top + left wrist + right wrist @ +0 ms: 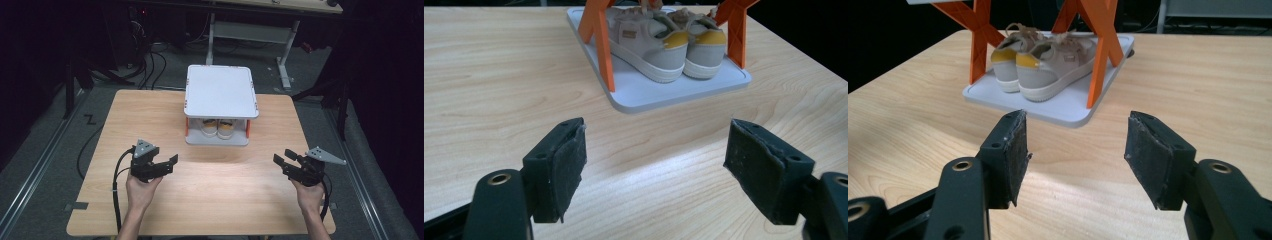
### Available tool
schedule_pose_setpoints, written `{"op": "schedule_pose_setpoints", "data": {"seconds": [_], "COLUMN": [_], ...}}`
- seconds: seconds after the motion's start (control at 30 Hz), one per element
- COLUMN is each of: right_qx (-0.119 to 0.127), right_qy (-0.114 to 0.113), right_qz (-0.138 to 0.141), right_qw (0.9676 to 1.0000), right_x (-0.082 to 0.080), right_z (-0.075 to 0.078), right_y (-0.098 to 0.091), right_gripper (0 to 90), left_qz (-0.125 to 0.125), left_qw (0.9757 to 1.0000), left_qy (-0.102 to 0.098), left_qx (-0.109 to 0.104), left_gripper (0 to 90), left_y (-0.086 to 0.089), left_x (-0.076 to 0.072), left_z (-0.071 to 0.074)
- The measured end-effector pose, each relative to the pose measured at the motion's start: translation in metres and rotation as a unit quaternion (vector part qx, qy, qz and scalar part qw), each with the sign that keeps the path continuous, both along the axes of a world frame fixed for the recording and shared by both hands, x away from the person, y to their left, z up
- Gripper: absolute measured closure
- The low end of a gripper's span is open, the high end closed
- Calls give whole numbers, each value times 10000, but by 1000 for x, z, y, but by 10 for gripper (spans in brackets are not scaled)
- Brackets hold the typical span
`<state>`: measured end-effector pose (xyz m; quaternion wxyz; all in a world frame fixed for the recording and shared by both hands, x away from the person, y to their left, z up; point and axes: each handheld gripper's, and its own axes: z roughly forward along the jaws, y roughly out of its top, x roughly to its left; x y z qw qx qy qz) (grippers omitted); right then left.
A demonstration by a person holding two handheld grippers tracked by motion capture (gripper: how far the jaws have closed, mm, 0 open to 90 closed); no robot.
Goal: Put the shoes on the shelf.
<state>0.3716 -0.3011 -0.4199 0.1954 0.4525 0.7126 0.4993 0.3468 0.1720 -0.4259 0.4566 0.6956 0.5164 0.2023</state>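
A two-level white rack (220,90) with orange legs stands at the table's far middle. On its lower shelf (659,90) sits a pair of beige shoes (217,128) with yellow heel tabs, heels toward me, shown as shoes (664,42) and shoes (1040,62) in the gripper views. My left gripper (167,162) hovers open over the table at the front left, aimed at the rack. My right gripper (282,161) hovers open at the front right, also aimed at the rack. Nothing lies between either pair of pads.
The wooden table (210,200) has bare surface between the grippers and the rack. Black cables (117,195) trail from the grippers toward the front edge. Beyond the table are a dark floor, cables and a desk frame (285,55).
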Motion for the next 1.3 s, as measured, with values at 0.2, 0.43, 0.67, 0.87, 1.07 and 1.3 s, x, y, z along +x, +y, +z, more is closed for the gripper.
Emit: {"op": "schedule_pose_setpoints", "data": {"seconds": [0.2,0.43,0.67,0.87,1.07,1.3], "right_qx": [-30,-86,-217,-367,-589,-795], "right_qy": [115,228,313,473,595,705], "right_qz": [-46,-134,-232,-348,-452,-544], "right_qw": [9999,9996,9990,9976,9955,9928], "right_x": [-2,1,5,12,20,27], "right_z": [-11,-24,-35,-46,-53,-60], "right_y": [0,-1,0,2,4,4], "right_gripper": [420,421,422,430,433,433], "left_qz": [23,100,148,226,303,489], "left_qw": [9999,9995,9990,9978,9968,9957], "left_qy": [97,290,403,558,627,611], "left_qx": [64,97,152,283,402,503], "left_gripper": [245,246,247,249,254,261], "left_y": [3,5,6,7,7,10], "left_x": [-2,1,5,11,15,19], "left_z": [-8,-21,-32,-43,-53,-59]}}
